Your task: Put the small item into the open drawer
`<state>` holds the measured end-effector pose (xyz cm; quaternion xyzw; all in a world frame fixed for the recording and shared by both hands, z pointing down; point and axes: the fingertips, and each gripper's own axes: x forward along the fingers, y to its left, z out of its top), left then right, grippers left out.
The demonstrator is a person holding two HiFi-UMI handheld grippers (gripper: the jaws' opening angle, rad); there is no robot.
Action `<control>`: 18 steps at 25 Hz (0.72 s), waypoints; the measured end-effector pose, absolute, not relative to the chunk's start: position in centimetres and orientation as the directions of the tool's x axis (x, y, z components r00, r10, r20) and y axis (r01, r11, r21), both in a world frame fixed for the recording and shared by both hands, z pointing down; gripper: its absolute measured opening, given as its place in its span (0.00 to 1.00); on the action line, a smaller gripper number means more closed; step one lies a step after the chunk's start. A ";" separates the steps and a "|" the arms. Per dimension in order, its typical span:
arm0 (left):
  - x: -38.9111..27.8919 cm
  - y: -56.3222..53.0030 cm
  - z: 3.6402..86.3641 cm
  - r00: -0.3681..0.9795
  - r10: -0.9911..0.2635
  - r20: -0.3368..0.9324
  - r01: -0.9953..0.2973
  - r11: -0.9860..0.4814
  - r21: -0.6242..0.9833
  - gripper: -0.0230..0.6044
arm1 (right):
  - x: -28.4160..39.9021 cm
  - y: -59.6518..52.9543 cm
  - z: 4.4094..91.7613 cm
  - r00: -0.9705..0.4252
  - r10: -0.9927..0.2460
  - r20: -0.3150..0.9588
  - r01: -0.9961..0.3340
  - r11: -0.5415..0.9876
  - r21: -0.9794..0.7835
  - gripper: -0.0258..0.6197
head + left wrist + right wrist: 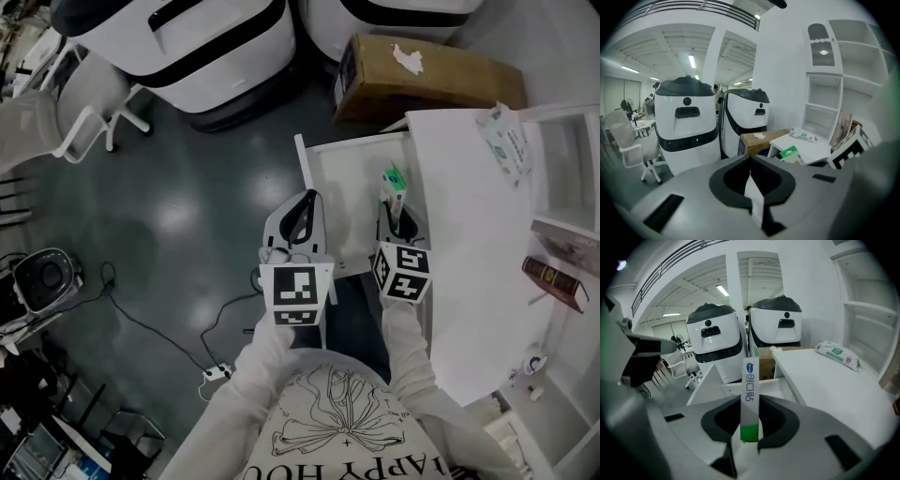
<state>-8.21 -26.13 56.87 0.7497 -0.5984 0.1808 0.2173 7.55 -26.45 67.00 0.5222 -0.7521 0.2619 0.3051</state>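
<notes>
The right gripper [397,223] is clenched on the small item [750,397], a slim white carton with blue print and a green end. The carton stands on end between the jaws and sticks out well past their tips. Just ahead of and below this gripper is the open drawer [349,202], white and pulled out from the white desk [469,272]. In the head view the carton [393,185] overlaps the drawer's side nearest the desk, to the gripper's right. The left gripper [302,217] is level with the right one and near it on its left, at the drawer's other side. Its jaws are pressed together with nothing between them. Far ahead of both grippers are a cardboard box [422,80] and two large white machines [216,37], and a pack of wipes [506,141] lies on the desk ahead and to the right
</notes>
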 end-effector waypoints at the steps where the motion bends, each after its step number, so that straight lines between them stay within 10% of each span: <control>1: -8.3 -26.3 57.1 0.218 -0.818 0.532 -0.976 -0.189 0.109 0.04 | 7.6 -26.4 68.1 -0.262 -0.611 0.747 -0.946 0.315 -0.074 0.18; 18: -8.8 -26.3 60.1 0.220 -0.796 0.564 -0.975 -0.177 0.131 0.04 | 7.8 -25.6 82.1 -0.205 -0.371 0.906 -0.921 0.387 -0.050 0.18</control>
